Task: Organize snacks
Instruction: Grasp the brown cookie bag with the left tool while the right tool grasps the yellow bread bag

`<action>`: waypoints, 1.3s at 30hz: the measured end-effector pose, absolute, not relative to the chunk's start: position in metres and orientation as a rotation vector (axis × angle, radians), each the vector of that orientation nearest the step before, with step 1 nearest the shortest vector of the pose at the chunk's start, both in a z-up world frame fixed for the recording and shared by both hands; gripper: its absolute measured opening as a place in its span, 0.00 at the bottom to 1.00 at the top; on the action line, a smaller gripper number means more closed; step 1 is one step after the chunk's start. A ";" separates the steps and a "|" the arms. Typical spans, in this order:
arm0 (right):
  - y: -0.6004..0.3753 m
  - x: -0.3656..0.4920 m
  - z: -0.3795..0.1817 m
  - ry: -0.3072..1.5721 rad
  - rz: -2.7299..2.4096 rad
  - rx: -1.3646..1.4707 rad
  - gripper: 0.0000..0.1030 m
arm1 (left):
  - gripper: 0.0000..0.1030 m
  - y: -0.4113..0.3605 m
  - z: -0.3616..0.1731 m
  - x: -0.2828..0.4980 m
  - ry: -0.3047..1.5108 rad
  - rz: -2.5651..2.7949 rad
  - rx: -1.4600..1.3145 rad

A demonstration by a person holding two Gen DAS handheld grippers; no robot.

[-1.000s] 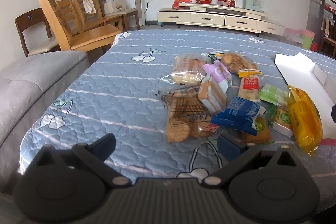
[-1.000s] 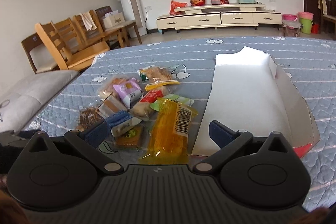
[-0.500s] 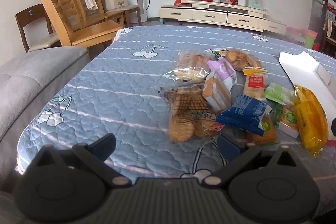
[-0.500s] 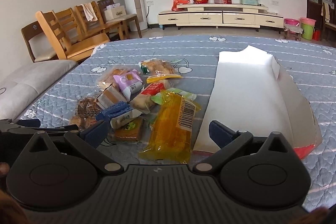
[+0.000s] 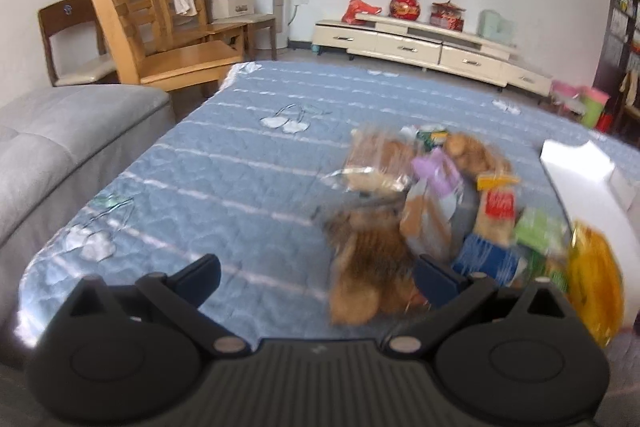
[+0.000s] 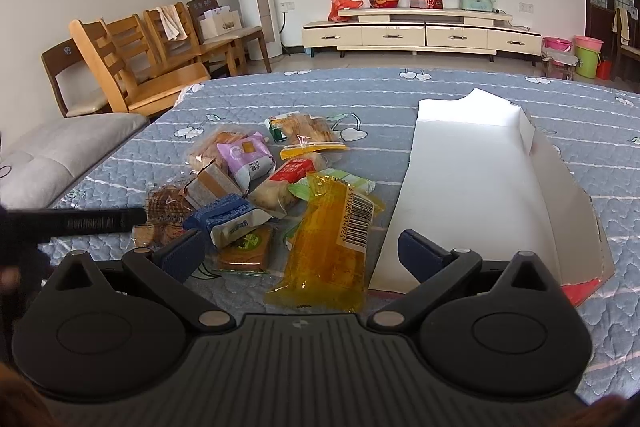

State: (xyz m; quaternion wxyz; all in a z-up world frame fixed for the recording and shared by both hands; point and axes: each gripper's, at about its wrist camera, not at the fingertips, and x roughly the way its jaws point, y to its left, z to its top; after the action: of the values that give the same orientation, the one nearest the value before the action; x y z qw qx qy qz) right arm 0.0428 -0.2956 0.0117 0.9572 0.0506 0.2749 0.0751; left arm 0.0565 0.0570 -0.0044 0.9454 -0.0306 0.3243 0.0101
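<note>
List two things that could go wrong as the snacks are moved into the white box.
1. The snack packets overlap in a loose heap, so the open right tool may drag neighbours along with the yellow packet.
2. The white box looks light and shallow; a nudge might slide it across the quilt.

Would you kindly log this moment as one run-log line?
left gripper: open, empty | right gripper: open, above yellow packet | snack pile: on quilt | white box: empty
</note>
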 end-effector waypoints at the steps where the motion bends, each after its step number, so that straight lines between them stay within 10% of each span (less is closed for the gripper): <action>1: -0.295 0.043 0.012 0.557 0.153 0.102 1.00 | 0.99 0.055 -0.005 0.063 0.676 0.004 -0.064; 20: -0.302 0.059 0.001 0.589 0.091 0.099 1.00 | 0.99 0.060 -0.048 0.108 0.782 -0.007 -0.020; 26: -0.299 0.069 -0.007 0.623 0.098 0.081 1.00 | 0.65 0.050 -0.047 0.104 0.706 -0.048 0.027; 39: -0.302 0.106 -0.029 0.725 0.163 0.099 0.94 | 0.60 0.068 -0.031 0.070 0.674 0.018 -0.031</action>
State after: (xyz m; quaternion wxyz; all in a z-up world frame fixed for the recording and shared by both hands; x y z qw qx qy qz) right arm 0.1065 -0.3024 -0.0295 0.9306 0.0483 0.3541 0.0795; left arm 0.0701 0.0681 -0.0308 0.9436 -0.0153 0.3307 0.0090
